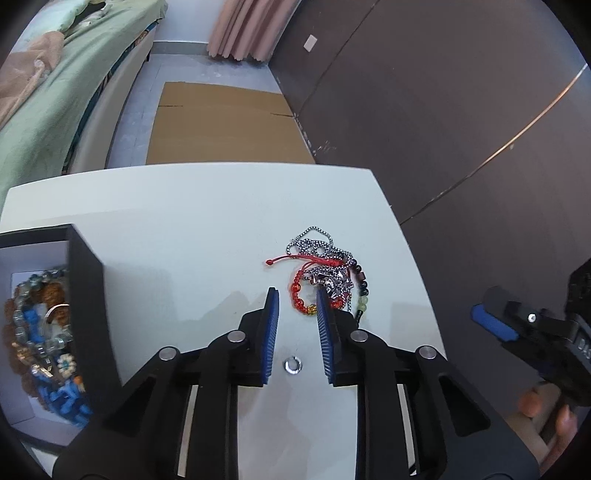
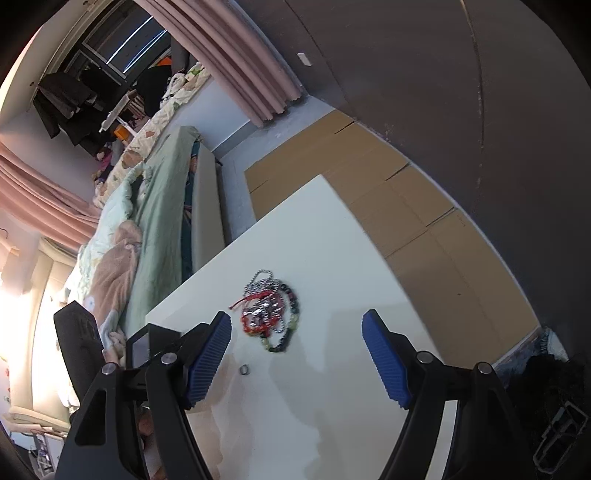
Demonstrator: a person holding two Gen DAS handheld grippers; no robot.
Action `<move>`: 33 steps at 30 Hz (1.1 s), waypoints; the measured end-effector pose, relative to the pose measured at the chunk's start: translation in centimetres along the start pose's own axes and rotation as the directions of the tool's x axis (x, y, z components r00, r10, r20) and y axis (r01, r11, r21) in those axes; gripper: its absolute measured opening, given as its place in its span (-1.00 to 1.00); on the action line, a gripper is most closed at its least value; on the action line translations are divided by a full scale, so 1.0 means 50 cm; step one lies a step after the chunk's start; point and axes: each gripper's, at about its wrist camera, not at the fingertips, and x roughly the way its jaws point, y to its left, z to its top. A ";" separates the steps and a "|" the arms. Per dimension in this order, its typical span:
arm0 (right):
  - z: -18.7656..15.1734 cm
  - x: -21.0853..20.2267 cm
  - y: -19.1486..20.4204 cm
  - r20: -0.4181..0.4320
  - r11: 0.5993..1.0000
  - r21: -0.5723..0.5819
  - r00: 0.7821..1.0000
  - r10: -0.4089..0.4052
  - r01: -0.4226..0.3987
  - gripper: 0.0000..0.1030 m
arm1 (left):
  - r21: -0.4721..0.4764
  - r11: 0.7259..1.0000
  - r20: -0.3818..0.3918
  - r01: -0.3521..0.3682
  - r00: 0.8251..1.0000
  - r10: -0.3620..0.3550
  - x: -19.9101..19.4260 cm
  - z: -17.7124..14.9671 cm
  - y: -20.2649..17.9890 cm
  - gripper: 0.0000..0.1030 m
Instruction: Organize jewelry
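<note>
Black box holds beaded bracelets, perhaps tangled together.

Table: white. Box: black outside, white inside, holding blue, amber and clear beads. Jewelry pile: silver chain, red cord, red-orange beads, dark and pale green beads. Ring: silver. Gripper pads: blue, ribbed.

We are in a home bedroom: a bed with rumpled pale green bedding, pink pleated curtains, dark clothes hanging.
</note>
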 end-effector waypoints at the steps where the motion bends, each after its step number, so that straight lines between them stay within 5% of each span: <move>1: 0.002 0.000 -0.006 -0.001 1.000 0.005 1.000 -0.007 0.007 0.37 | 0.005 1.000 -0.004 -0.009 1.000 0.009 0.008 -0.001 -0.005 -0.63; 13: 0.012 -0.011 -0.032 0.010 1.000 0.025 1.000 -0.015 0.015 0.35 | 0.061 0.991 -0.019 -0.117 0.993 0.119 0.064 -0.007 -0.035 -0.77; 24: 0.011 -0.009 -0.028 0.008 0.999 0.012 0.999 -0.045 0.045 0.35 | 0.176 0.955 0.016 -0.240 0.970 0.241 0.084 -0.008 -0.074 -0.76; 29: 0.009 0.005 -0.014 -0.005 0.999 -0.005 0.999 -0.054 0.054 0.32 | 0.186 0.956 0.006 -0.227 0.973 0.230 0.079 -0.007 -0.066 -0.85; 33: 0.006 0.025 0.001 -0.029 0.998 -0.024 0.998 -0.056 0.055 0.23 | 0.143 0.978 -0.022 -0.148 0.988 0.153 0.060 -0.008 -0.048 -0.86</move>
